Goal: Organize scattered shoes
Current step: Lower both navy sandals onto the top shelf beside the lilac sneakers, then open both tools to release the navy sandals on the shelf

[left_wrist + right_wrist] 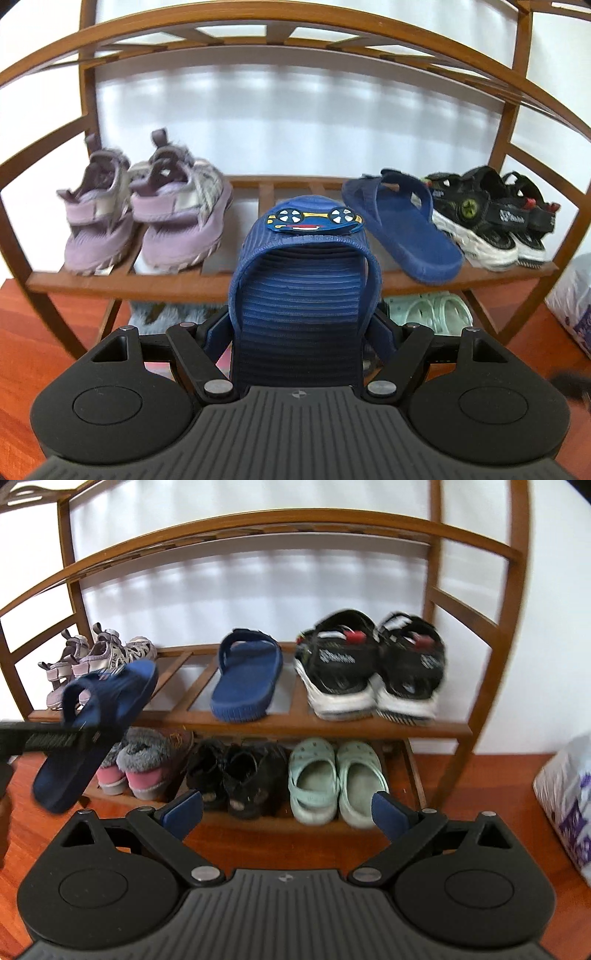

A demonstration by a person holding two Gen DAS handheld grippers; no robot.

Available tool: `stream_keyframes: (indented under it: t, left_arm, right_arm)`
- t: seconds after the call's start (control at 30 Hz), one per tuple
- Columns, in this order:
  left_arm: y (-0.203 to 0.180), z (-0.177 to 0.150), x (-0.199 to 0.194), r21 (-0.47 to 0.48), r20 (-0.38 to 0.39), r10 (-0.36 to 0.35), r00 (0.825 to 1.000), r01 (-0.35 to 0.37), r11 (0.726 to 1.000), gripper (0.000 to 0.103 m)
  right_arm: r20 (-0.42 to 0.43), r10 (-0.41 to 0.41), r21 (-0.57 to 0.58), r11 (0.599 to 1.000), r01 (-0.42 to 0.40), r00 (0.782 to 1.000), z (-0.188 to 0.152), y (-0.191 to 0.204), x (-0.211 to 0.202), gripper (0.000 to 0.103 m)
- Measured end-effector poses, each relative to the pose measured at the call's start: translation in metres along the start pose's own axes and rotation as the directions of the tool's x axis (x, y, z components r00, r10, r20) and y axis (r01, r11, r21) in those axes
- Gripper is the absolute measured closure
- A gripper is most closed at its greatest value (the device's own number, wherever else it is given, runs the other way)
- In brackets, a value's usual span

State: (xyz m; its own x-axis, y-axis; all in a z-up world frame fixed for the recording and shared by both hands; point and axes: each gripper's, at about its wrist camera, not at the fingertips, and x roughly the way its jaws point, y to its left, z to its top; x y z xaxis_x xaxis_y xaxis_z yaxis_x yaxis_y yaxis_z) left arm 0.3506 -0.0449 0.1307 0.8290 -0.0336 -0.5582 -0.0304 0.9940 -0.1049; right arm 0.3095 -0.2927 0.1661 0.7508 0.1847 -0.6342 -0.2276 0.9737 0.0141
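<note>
Against a white wall, on a red-brown wood floor (266,842): wooden shoe rack (236,280), slatted tiers. Middle tier, left to right: pair of lilac sandals (147,218), bare slats, lone navy slide (402,225) lying at a slant, pair of black-and-white sandals (491,218). Bottom tier, right wrist view: grey-furred pink slippers (142,764), black shoes (236,775), mint clogs (334,781). White patterned bag (569,805) on floor at right. In front of the rack, off the floor: second navy slide with cartoon-car badge (306,280), heel end clamped between pads of left gripper (301,328), toe pointing at the empty slats. Right gripper (288,814): jaws spread wide, holding nothing.
</note>
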Motion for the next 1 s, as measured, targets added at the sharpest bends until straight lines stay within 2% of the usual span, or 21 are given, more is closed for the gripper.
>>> stream_keyframes:
  t: [0.3,0.57,1.0]
  left_arm:
    - [-0.020,0.027,0.039,0.037,0.014,0.042,0.999,-0.042,0.998,0.026]
    - [-0.019,0.049,0.076,0.017,0.005,0.072,0.997,-0.072,0.997,0.026]
    - [-0.017,0.066,0.118,0.003,-0.019,0.095,0.995,-0.095,0.995,0.026]
  right_arm:
    - [-0.028,-0.015,0.071,0.997,0.017,1.000,-0.036,-0.024,-0.030,0.004]
    - [-0.051,-0.053,0.134,0.989,0.060,0.997,-0.061,-0.043,-0.051,0.004]
    - [-0.096,-0.109,0.211,0.969,0.128,0.989,-0.083,-0.067,-0.053,0.004]
